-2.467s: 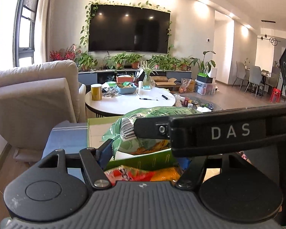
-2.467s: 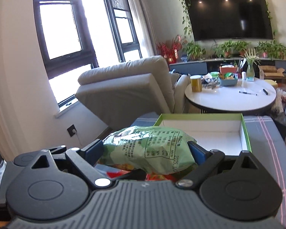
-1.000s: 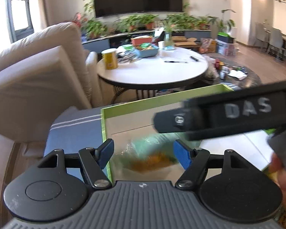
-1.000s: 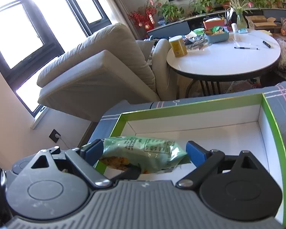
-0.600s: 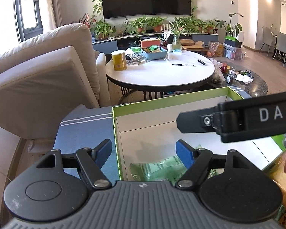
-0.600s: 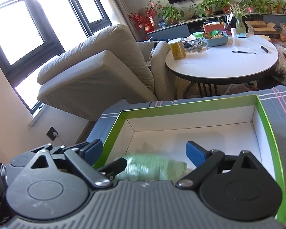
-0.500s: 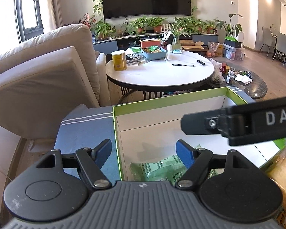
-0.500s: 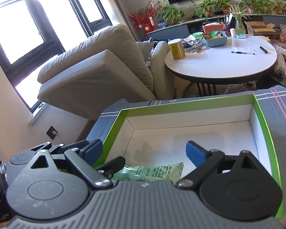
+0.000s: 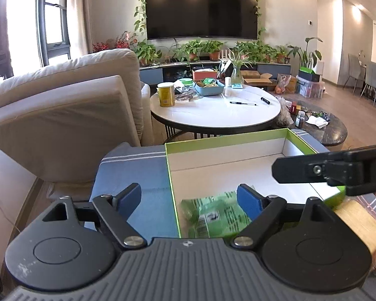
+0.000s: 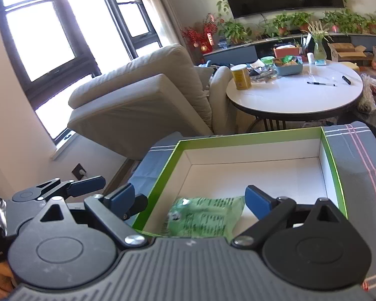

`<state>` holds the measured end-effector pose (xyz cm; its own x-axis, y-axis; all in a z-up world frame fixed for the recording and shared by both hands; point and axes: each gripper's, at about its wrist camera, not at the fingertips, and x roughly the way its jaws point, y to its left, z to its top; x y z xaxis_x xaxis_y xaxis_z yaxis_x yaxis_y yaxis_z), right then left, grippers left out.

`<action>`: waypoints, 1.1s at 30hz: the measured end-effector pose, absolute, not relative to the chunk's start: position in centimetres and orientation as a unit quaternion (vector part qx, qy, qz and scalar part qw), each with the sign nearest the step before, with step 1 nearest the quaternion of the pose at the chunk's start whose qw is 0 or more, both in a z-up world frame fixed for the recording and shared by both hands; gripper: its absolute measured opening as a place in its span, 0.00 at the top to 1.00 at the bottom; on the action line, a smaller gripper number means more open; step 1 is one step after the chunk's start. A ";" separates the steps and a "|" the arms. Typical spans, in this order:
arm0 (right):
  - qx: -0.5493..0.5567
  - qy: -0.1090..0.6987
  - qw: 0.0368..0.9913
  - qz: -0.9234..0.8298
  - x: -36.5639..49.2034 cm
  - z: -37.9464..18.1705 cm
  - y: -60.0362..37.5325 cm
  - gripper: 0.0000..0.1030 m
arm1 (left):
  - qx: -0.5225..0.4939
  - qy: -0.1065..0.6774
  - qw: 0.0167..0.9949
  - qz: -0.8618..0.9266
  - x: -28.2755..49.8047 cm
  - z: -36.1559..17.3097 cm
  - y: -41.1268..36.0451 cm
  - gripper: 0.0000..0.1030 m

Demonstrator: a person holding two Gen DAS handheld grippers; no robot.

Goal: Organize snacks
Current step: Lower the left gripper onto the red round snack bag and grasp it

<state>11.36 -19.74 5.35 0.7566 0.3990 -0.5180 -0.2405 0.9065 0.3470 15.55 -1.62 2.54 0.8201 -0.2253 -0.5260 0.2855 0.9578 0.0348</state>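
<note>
Snack bag (image 9: 214,215), green, lies flat on the white floor of the green-rimmed box (image 9: 228,139), in the near left corner. Printed side up: a block of small dark text and a barcode-like patch show in both views, too small to read. No brand legible.

Box sits on a blue-grey striped cloth (image 9: 135,173). Rest of the box floor is bare white.

Left gripper (image 9: 189,197): blue pads well apart and opening; one pad over the cloth outside the box wall, the other above the bag's right end. Neither pad presses on the bag.

Right gripper (image 10: 189,199): pads apart, bag below and between them, no contact visible.

Writing: left wrist view shows the edge of a white letter, probably "D", on the black bar of the other gripper crossing at right; remainder cut off by the frame.

View differences:
- Left wrist view only: wall-mounted television (image 9: 201,7) in full, dining chairs far right, a tan blurred object at the lower right edge next to the box.
- Right wrist view only: tall windows (image 10: 37,32), pink-and-white plaid lines on the cloth right of the box, the left gripper's finger (image 10: 84,184) seen from the side.
- Both: beige recliner (image 9: 62,115), round white table (image 9: 215,113) with yellow can (image 9: 166,94) and pens.
</note>
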 end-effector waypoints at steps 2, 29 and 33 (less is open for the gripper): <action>0.125 0.303 0.928 0.175 10.6 5.4 -19.4 0.11 | 0.051 0.272 0.952 -0.133 14.8 2.2 -1.2 0.19; 0.122 0.408 0.884 0.193 8.4 -1.0 -15.0 0.11 | 0.002 0.335 0.930 -0.150 9.3 -4.0 0.8 0.19; 0.128 0.416 0.880 0.191 8.5 -1.8 -15.3 0.11 | -0.006 0.338 0.929 -0.151 9.1 -4.0 1.0 0.19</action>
<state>8.48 -15.28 -1.81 0.5805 0.4418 -0.6840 -0.2293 0.8947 0.3834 9.09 1.03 -4.03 0.7254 -0.2843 -0.6269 0.2765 0.9544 -0.1128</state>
